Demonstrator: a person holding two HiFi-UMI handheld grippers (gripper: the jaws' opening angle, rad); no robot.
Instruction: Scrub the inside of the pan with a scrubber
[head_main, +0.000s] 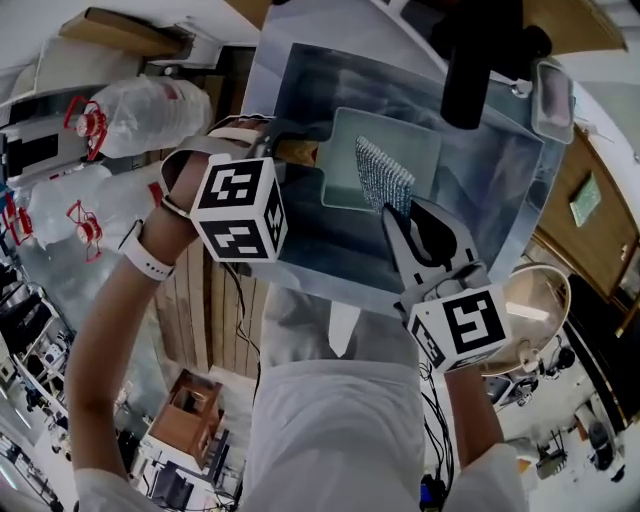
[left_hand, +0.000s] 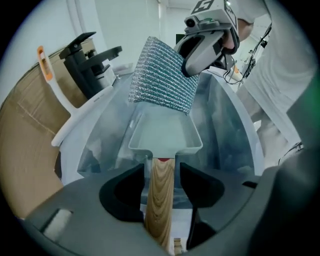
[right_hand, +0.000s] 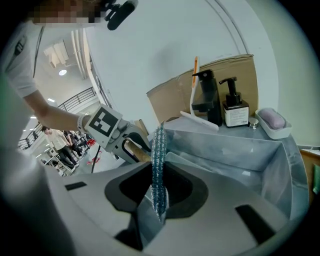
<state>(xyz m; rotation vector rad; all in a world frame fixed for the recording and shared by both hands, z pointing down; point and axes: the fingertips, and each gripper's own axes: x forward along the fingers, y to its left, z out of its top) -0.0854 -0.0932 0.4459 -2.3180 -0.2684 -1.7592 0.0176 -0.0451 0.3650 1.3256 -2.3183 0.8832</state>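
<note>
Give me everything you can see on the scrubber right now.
The scrubber is a flat rectangular pad of silvery-blue metallic mesh. It stands on edge, pinched at one end by the right gripper. Its free end hangs over the pale square pan in the sink; whether it touches the pan is unclear.

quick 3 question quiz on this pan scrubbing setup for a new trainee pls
1. True or false: the right claw is shut on the scrubber.
2. What stands between the two sides of the open left claw? A a sponge, B the wooden handle, C a spoon.
3. Fill in: the pan lies inside the ____.

Key: 1 true. 2 B; the handle stands between the sides with a gap on each, not gripped. 3 sink.
</note>
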